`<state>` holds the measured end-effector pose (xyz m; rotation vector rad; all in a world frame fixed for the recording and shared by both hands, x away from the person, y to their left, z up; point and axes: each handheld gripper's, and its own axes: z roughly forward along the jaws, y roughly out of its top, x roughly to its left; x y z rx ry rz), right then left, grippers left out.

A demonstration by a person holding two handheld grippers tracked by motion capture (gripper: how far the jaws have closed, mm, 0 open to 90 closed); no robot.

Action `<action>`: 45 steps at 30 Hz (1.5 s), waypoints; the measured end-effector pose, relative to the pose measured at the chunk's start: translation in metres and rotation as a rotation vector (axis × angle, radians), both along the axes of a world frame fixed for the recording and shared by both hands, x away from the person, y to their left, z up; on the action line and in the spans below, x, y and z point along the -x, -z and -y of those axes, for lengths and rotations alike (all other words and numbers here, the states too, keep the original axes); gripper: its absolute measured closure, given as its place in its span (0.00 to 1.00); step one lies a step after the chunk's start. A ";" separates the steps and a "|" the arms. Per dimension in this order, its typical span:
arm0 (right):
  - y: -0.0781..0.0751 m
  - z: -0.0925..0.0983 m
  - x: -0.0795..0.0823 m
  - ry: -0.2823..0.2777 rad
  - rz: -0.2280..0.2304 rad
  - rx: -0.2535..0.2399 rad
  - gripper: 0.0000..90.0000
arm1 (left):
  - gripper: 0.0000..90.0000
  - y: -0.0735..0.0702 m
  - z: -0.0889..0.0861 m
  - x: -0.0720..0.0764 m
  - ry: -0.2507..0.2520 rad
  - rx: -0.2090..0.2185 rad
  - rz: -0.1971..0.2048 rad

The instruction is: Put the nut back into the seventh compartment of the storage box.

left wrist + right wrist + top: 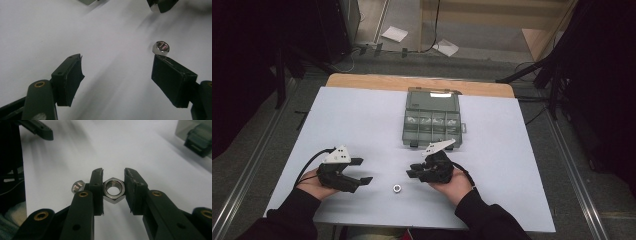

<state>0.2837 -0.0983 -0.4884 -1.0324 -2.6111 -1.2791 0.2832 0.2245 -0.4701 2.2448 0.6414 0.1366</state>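
On the pale lavender-white counter (pixel 362 120), at about eight o'clock in the high view, the left hand-held gripper (pixel 363 171) rests in the person's left hand (pixel 312 184), its black jaws spread wide with nothing between them. In the left gripper view the two pads stand well apart, and a small silver hexagonal steel nut (pixel 161 47) lies on the counter just beyond the tip of the pad at three o'clock — close to it, though whether it touches cannot be told. In the high view that same loose nut (pixel 396 188) sits at six o'clock, between the two hands and apart from both.

Just right of it, at about five o'clock, the right hand-held gripper (pixel 414 171) is held in the person's right hand (pixel 456 186) with its jaws pointing toward nine o'clock. It is clenched on a second silver hexagonal steel nut (pixel 114 189): in the right gripper view both pads press on opposite flats, the threaded hole facing the camera. The loose nut (pixel 77 186) shows just beside the left jaw at nine o'clock.

At twelve o'clock, well beyond both hands, lies a grey translucent plastic compartment box (pixel 432 120) — its lid is open.
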 end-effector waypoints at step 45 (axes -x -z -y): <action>-0.024 0.048 -0.035 0.178 -0.004 -0.050 0.79 | 0.27 0.002 -0.002 0.000 -0.007 -0.008 -0.009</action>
